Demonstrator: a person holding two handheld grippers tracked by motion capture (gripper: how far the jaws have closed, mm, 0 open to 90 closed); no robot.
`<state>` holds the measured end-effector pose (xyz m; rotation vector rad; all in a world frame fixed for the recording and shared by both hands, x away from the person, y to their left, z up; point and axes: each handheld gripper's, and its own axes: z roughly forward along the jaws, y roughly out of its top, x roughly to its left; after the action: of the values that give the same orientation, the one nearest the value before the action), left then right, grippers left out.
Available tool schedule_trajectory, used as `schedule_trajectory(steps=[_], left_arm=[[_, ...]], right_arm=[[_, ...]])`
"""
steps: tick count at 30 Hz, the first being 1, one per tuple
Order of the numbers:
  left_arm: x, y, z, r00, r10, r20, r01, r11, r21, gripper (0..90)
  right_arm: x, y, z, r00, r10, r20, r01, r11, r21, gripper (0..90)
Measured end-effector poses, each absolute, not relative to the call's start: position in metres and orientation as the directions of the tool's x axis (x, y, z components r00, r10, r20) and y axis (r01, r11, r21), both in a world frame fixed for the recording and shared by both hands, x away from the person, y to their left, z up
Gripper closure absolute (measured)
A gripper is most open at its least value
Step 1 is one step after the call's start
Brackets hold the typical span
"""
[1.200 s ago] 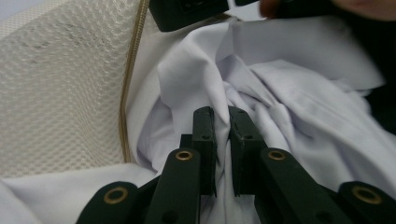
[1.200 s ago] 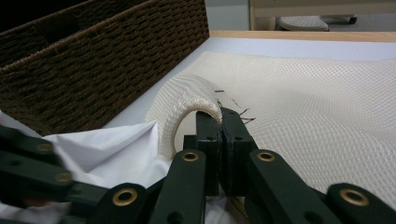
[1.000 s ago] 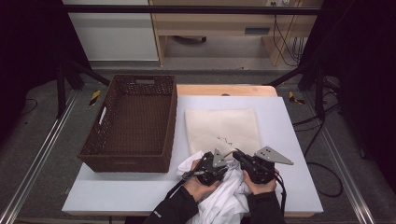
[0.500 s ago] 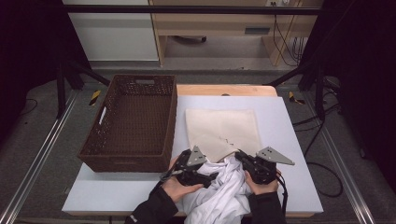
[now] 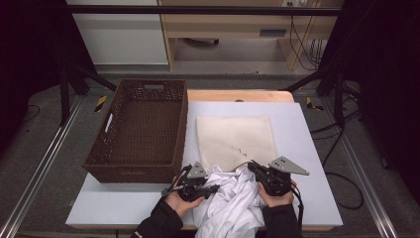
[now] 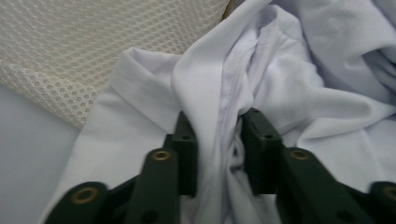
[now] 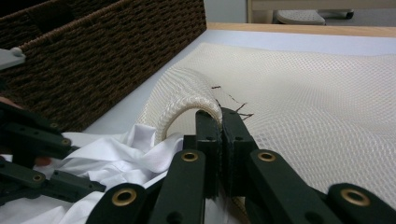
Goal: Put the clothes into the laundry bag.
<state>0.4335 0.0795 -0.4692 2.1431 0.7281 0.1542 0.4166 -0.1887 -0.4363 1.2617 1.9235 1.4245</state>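
Here the left claw [image 6: 218, 140] pinches a fold of the crumpled white garment [image 5: 233, 203] at the tabletop's [image 5: 307, 144] near edge, while the right claw [image 7: 221, 122] clamps the cream mesh bag's [image 5: 235, 139] raised lip, the left having shifted leftward since before.

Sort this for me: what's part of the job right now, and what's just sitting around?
In the job:
white garment, gripped by the left claw
mesh bag, its edge pinched by the right claw

Lying about:
wicker basket
table
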Motion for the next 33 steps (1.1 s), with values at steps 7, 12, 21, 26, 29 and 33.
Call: schedule_trajectory(steps=[7,12,21,26,29,33], left_arm=[[0.407,0.078,-0.446,0.816,0.554,-0.163,0.406,-0.349,0.845,79.3],[0.397,0.055,-0.441,0.853,0.502,-0.143,0.36,-0.367,0.858,80.1],[0.414,0.015,-0.443,0.875,0.468,-0.121,0.347,-0.433,0.832,80.0],[0.439,-0.001,-0.459,0.859,0.511,-0.041,0.362,-0.547,0.755,77.8],[0.45,0.008,-0.469,0.844,0.519,-0.134,0.421,-0.487,0.765,76.1],[0.443,0.009,-0.468,0.852,0.518,-0.072,0.364,-0.488,0.793,70.6]], right_arm=[[0.417,-0.187,-0.436,-0.489,0.855,0.171,0.416,0.056,0.908,87.7],[0.418,-0.185,-0.436,-0.493,0.854,0.166,0.413,0.062,0.909,87.7],[0.419,-0.183,-0.436,-0.501,0.845,0.188,0.415,0.044,0.909,87.8],[0.417,-0.182,-0.433,-0.508,0.842,0.182,0.397,0.041,0.917,87.9],[0.415,-0.181,-0.431,-0.52,0.836,0.176,0.388,0.048,0.92,87.8],[0.416,-0.182,-0.432,-0.514,0.838,0.181,0.398,0.046,0.916,87.8]])
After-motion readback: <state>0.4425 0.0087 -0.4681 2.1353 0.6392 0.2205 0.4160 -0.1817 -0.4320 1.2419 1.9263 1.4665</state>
